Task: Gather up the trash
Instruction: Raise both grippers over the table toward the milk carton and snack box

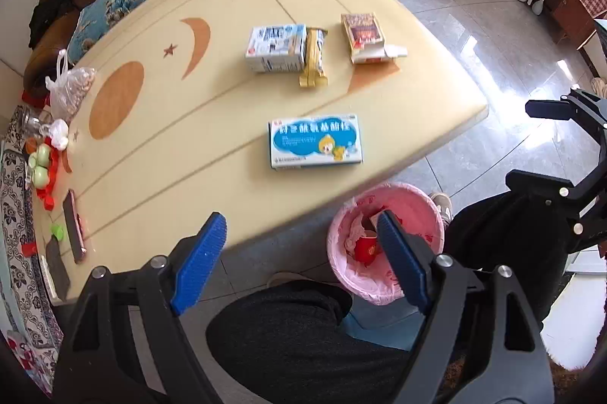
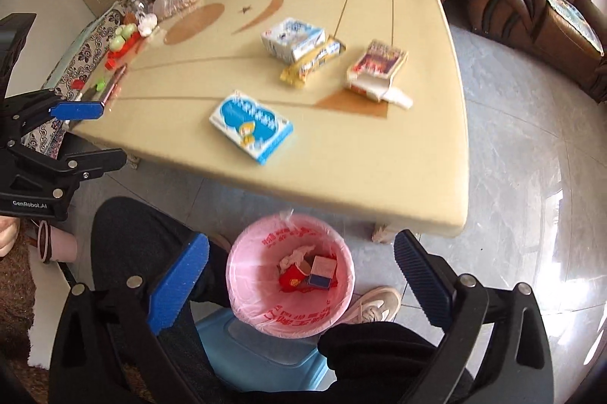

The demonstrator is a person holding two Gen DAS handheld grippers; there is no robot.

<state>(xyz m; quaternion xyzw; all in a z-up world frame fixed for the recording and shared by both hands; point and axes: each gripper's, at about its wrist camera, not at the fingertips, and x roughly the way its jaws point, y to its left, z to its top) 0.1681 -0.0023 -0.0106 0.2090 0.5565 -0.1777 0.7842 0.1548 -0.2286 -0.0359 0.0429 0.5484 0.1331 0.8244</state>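
Both claws, left (image 1: pixel 299 263) and right (image 2: pixel 301 284), spread and empty above pink-lined bin (image 2: pixel 242 290) for dropping; blue medicine box (image 1: pixel 315 141) nearest on tabletop (image 1: pixel 159 123), three more packets beyond.

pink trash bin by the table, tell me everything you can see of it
The pink trash bin is round, lined with a thin pink plastic bag printed with red characters, its edge folded over the rim. It stands upright on the tiled floor just in front of the table, between the person's legs. Inside lie crumpled white paper, a red paper cup and a small box. Neither gripper touches it.
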